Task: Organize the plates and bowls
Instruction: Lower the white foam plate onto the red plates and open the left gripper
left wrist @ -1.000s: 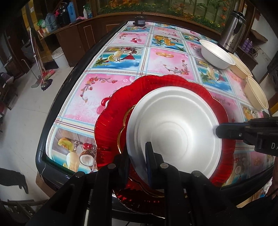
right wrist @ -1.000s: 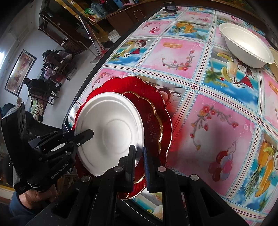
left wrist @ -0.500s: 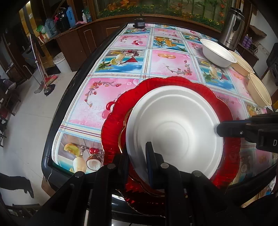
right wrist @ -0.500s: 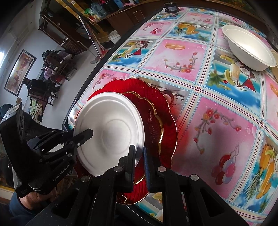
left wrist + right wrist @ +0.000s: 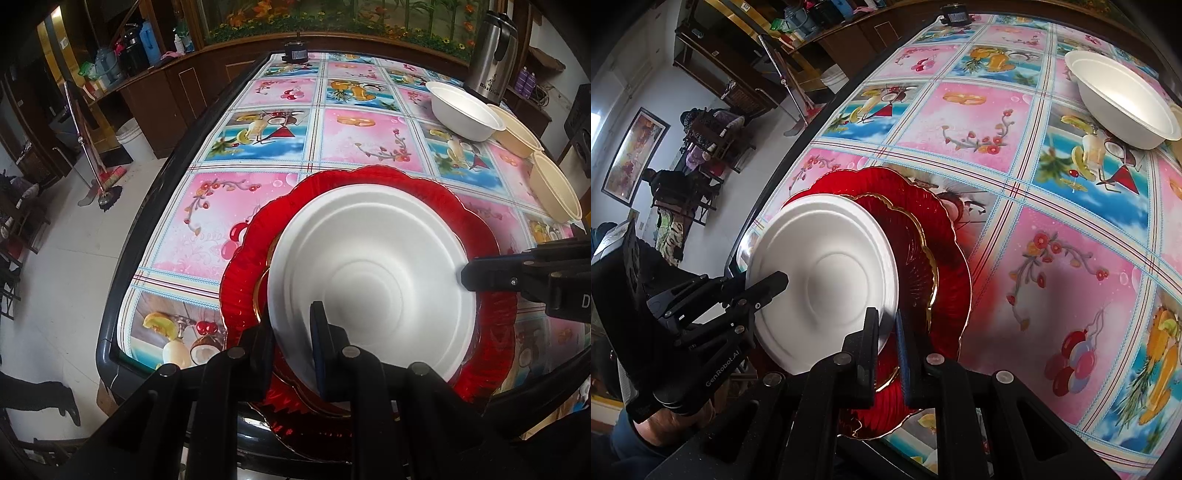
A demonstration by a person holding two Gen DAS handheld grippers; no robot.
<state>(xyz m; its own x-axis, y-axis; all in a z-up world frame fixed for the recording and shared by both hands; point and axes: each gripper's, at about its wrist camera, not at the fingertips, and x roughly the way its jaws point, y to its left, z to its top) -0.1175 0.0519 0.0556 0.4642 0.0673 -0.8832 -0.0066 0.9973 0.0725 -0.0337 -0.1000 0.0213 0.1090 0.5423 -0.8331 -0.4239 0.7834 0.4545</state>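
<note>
Two grippers, left (image 5: pixel 291 332) and right (image 5: pixel 886 332), fingers clenched on white plate (image 5: pixel 373 273) over red plates (image 5: pixel 243 266), lower frame; next: lowering level, then releasing.

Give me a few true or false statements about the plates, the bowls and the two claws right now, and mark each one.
1. The white plate sits on top of the red plates. True.
2. Both claws grip the white plate's rim. True: the left claw and the right claw each pinch an edge.
3. The white bowl is stacked on the red plates. False: it stands apart, farther along the table.
4. Only one red plate is there. False: a smaller gold-rimmed red plate lies on the larger one.
5. The steel kettle lies on its side. False: it stands upright.
</note>
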